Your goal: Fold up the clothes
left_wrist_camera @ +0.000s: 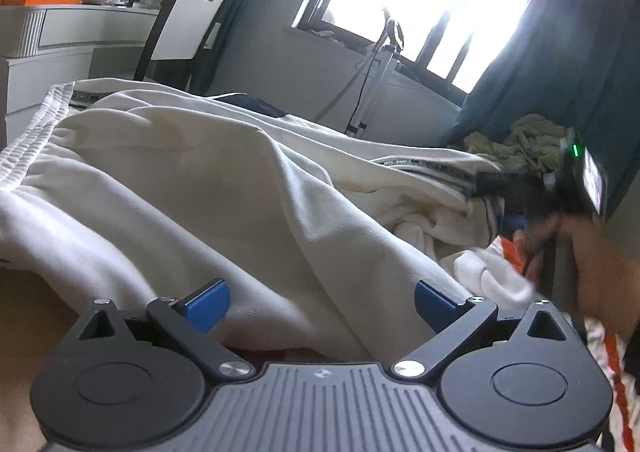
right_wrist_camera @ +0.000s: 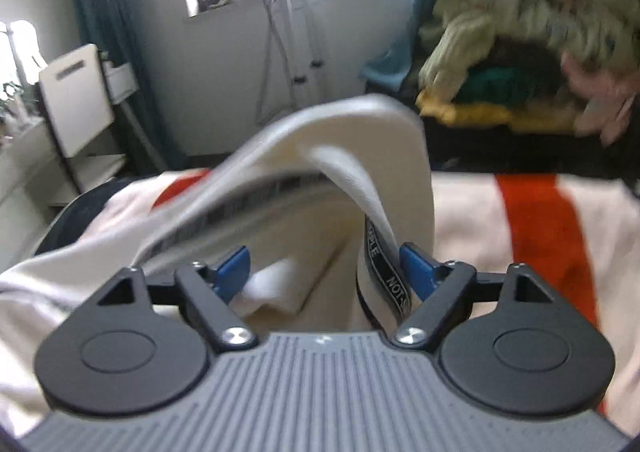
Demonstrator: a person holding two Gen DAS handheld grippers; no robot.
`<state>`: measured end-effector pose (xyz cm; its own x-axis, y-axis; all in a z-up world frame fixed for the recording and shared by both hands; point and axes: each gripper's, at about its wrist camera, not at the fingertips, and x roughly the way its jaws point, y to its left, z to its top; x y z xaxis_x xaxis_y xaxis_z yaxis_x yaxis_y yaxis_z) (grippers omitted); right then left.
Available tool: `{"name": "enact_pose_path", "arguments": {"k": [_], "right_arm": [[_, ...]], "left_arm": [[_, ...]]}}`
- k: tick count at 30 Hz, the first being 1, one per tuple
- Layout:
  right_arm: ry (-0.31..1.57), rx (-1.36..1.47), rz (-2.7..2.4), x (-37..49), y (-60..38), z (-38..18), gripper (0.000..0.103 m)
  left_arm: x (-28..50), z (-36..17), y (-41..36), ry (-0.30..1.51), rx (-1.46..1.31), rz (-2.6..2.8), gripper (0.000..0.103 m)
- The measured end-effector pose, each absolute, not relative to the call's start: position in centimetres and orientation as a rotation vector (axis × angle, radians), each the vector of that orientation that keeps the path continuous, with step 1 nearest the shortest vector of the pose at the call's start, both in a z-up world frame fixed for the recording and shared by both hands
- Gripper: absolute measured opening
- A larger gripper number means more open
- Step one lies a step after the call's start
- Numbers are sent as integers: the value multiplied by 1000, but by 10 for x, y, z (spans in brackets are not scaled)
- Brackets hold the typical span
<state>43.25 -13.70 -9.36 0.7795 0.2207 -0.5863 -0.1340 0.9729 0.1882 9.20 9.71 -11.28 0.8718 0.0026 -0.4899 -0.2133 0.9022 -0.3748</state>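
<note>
Left wrist: left gripper (left_wrist_camera: pixel 322 302) jaws wide, holding nothing; cream garment (left_wrist_camera: pixel 192 187) lies spread on bed btwn them, ready for a fold.
Right wrist: right gripper (right_wrist_camera: pixel 324 272) jaws wide, grips nothing; garment's lettered band (right_wrist_camera: pixel 390 276) draped btwn pads, touching the right one, prob. to reposition.

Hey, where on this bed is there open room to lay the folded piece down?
In the right wrist view, the flat orange-striped sheet right of the right tongs lies bare, bordered behind by the clothes pile. Left and centre are crowded: the cream garment covers the bed ahead of the left tongs.
</note>
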Motion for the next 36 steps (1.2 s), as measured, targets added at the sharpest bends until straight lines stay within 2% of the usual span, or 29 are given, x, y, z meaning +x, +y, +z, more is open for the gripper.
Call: {"name": "enact_pose_path", "arguments": {"k": [7,11,13,14,15,16,17,21,28,32,36], "right_arm": [[711,412,232,396,-197,-130,82],[751,532,311,392,-212,-142,75],[806,499,336,394,-203,-149,59],[822,480,337,391,-199,-153,44],[828,458,329,385,-195,-157,34],[814,457,327,377,-194,-159,18],[779,463,330,367,-195,-157,10],[644,480,320,327,-216,-134,8],[442,633,109,250,-320,-87,8],[392,750,-80,195,-387,-84,8],[473,882,-161,149,-426,-111,8]], "left_arm": [[88,-108,94,487,-428,127,100],[93,-112,93,492,-422,136,100],[97,-114,94,489,-412,145,100],[100,-116,95,485,-407,152,100],[103,-116,96,483,-404,160,100],[105,-117,98,488,-403,170,100],[107,-117,99,490,-401,180,100],[107,-115,98,466,-354,213,100],[97,-100,94,435,-351,208,100],[86,-90,96,426,-361,211,100],[77,-87,104,464,-447,197,100]]}}
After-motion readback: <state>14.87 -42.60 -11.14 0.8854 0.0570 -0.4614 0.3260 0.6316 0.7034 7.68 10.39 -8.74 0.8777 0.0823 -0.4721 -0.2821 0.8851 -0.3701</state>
